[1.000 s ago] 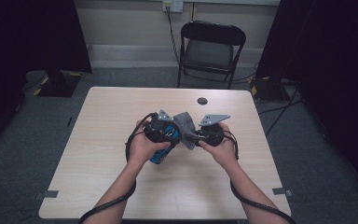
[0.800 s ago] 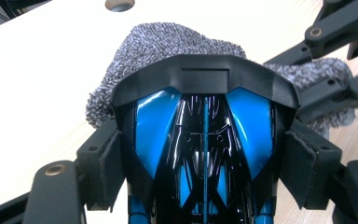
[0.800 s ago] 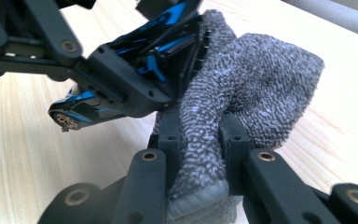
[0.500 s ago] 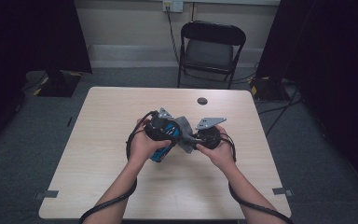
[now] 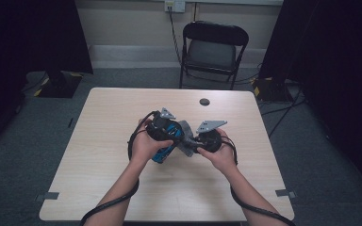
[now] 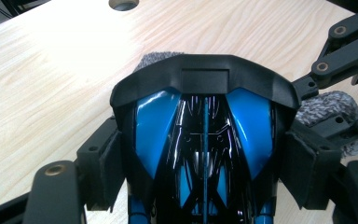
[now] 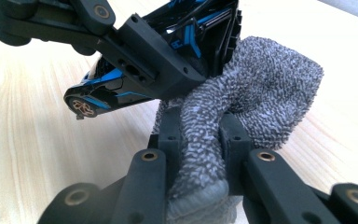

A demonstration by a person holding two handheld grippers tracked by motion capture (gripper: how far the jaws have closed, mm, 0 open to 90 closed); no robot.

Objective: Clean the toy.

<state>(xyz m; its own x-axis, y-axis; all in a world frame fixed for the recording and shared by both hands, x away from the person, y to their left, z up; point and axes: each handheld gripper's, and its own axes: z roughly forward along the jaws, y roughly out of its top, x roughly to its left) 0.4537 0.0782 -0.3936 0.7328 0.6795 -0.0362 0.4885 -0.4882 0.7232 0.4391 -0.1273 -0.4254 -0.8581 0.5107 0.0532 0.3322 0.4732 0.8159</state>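
In the high view we hold both tools close together above the middle of the table (image 5: 99, 188), the left gripper (image 5: 169, 134) and the right gripper (image 5: 199, 141) almost meeting.

The left gripper clamps a glossy blue and black gadget (image 6: 205, 140), perhaps a toy car or a game controller; the close view does not let us tell which. In the left gripper view it sits squarely between the two pads, one pressing each flank, and its broad black end points away from us over the tabletop. The jaws stand wide because the gadget is wide, and the pads are plainly against it.

The right gripper is pinched tight on a grey knitted cloth (image 7: 242, 107), which could be a sock. In the right gripper view the fabric runs up between the two jaws, squeezed into a narrow fold there, then spreads out beyond the tips. Its far part lies against the underside of the gadget (image 7: 121, 88), just behind the left gripper's pad (image 7: 144, 65), so cloth and gadget touch.

In the left gripper view the grey fabric (image 6: 331, 105) peeks out past the gadget's right edge, with the right gripper's linkage just beside it.

A small dark disc (image 5: 204, 101) lies on the far part of the table, well apart from our hands, and a folding chair (image 5: 212, 49) stands beyond.
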